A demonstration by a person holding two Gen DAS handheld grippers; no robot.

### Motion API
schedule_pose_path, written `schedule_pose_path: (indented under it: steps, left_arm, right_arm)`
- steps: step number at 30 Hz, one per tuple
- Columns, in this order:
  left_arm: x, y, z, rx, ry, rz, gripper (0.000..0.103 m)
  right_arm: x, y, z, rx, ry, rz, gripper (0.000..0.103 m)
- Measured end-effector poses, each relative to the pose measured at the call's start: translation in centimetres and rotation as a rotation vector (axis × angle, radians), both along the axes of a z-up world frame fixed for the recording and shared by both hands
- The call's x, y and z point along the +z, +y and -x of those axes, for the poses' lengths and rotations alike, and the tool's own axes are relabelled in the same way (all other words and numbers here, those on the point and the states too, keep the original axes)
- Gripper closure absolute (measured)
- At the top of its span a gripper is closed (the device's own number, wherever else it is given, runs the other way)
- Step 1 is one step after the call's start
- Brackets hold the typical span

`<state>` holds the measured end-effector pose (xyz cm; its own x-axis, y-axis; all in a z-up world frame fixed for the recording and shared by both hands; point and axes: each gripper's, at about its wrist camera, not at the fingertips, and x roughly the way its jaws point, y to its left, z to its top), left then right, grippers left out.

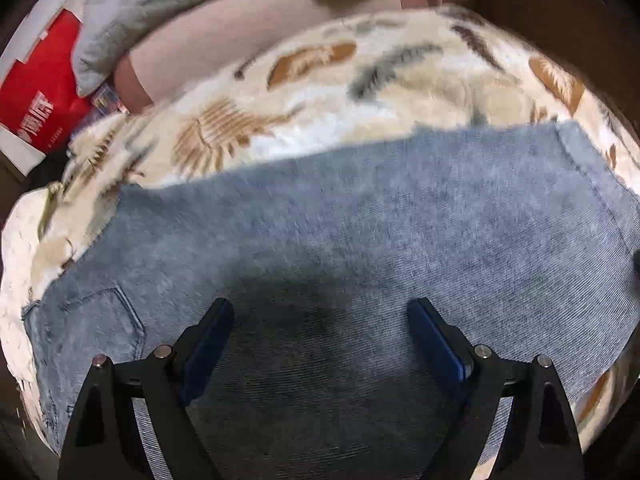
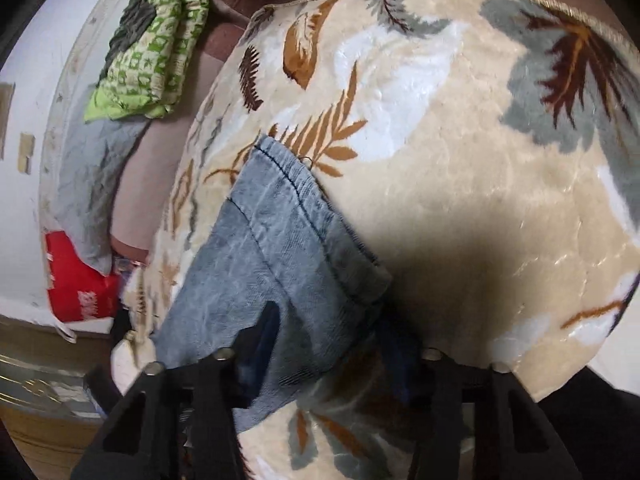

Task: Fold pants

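Faded blue denim pants (image 1: 360,200) lie flat on a cream blanket (image 1: 320,80) with a leaf print. A back pocket (image 1: 104,316) shows at the lower left. My left gripper (image 1: 320,306) hovers open over the middle of the denim, nothing between its blue pads. In the right wrist view the stitched hem end of the pants (image 2: 280,220) reaches in from the left. My right gripper (image 2: 332,320) straddles that end, open part way, with denim lying between the fingers. Its right finger is lost in shadow, and I see no pad pressing the cloth.
A red and white box (image 1: 44,92) sits beyond the blanket's left end. Beside it lie a grey cloth (image 1: 132,4) and a green patterned cloth (image 2: 148,48) on a pinkish sheet (image 1: 224,36). Bare blanket (image 2: 480,160) stretches to the right of the hem.
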<state>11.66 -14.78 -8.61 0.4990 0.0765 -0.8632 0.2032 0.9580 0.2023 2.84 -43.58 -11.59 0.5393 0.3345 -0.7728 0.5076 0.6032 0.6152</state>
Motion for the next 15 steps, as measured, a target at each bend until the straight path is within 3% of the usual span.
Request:
schedule_pose_path:
  steps: [3,5,8,10,11,12,13,15]
  left_arm:
    - [1.3,0.7,0.4,-0.003,-0.024,0.042,0.013]
    - [1.4,0.8,0.5,-0.003,-0.046,0.019,0.013]
    - [-0.7,0.3,0.1,-0.025,0.011,-0.018,0.012]
    - [-0.6,0.5,0.2,-0.010,-0.021,-0.016,0.007]
    - [-0.7,0.5,0.2,-0.003,-0.017,-0.014,0.007]
    - [-0.7,0.5,0.1,-0.002,-0.012,-0.017,0.007]
    - [-0.7,0.5,0.0,-0.004,-0.010,-0.017,0.007]
    - [-0.9,0.7,-0.5,0.003,0.006,-0.002,0.006]
  right_arm:
    - [0.5,0.3,-0.3,0.036,0.005,0.025,0.065]
    - [0.4,0.2,-0.2,0.016,0.012,0.016,0.064]
    - [-0.4,-0.3,0.2,-0.040,0.000,-0.033,0.063]
    - [-0.4,-0.2,0.1,-0.032,-0.011,-0.019,0.063]
    - [-0.3,-0.2,0.1,-0.030,-0.015,-0.014,0.064]
    - [0.0,-0.1,0.1,-0.028,-0.022,-0.001,0.075]
    - [0.4,0.1,0.0,-0.018,-0.033,0.008,0.079]
    - [1.8,0.9,-0.1,0.014,-0.058,0.064,0.081]
